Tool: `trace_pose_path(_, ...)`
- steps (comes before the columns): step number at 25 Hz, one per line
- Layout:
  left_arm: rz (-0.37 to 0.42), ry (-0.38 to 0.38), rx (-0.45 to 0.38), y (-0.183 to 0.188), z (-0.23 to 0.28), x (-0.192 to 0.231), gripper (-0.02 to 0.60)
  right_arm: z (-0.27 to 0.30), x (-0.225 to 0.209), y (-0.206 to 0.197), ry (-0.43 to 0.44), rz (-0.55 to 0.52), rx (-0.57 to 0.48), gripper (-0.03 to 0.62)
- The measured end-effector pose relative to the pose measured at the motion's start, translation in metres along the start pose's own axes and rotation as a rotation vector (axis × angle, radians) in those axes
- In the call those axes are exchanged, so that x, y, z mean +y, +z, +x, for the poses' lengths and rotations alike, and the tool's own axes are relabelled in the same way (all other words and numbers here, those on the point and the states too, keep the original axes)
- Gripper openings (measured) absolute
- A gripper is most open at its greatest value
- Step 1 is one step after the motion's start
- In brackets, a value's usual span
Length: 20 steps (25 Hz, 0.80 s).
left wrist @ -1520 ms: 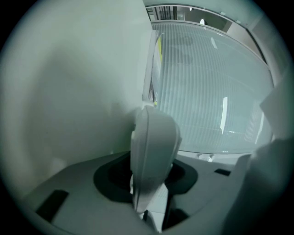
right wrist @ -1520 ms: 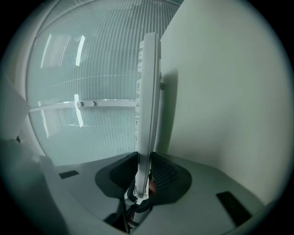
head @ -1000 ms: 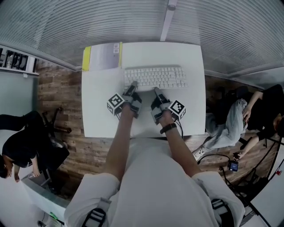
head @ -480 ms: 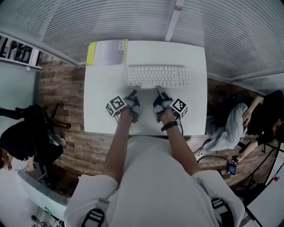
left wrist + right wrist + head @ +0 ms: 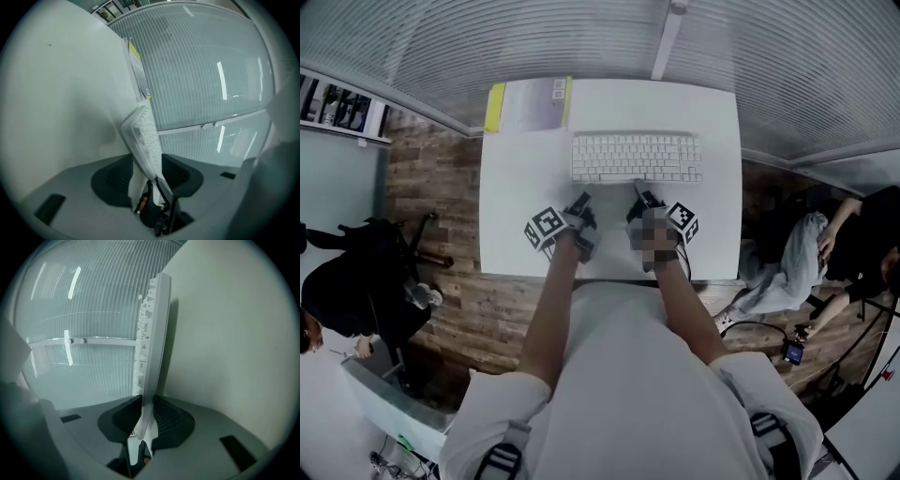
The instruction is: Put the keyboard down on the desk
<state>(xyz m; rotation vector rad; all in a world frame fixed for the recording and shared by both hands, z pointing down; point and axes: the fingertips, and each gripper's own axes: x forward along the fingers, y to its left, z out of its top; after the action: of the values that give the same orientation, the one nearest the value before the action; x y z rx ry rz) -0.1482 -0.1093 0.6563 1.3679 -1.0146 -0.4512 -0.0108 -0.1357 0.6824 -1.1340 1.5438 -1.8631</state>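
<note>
Keyboard [image 5: 637, 157] is resting on desk [image 5: 520, 211], slack-jawed left gripper [image 5: 581, 199] is backing off, right gripper [image 5: 638, 188] is nipping its edge tighter; release remaining.

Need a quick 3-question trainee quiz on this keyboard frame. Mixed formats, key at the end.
1. True or false: the right gripper has its jaws clamped on the keyboard.
2. What lies at the far left corner of the desk? A: a mug. B: a yellow-edged booklet. C: a mouse.
3. Which gripper's jaws stand wider apart?

Key
1. True. Its jaws have just closed a little further, with the keyboard's near edge between them.
2. B
3. The left gripper.
</note>
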Motion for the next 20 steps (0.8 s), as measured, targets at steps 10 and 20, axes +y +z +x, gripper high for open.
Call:
trace_pose_path(10, -0.03, -0.009, 0.005, -0.006, 0.002, 0.001, 0.175, 0.003, -0.004, -0.001, -0.004, -0.007, 0.021, 0.086)
trace_pose_path(20, -0.047, -0.032, 0.001, -0.007, 0.007, -0.008, 0.173, 0.003, -0.011, -0.003, -0.057, -0.028, 0.045, 0.086)
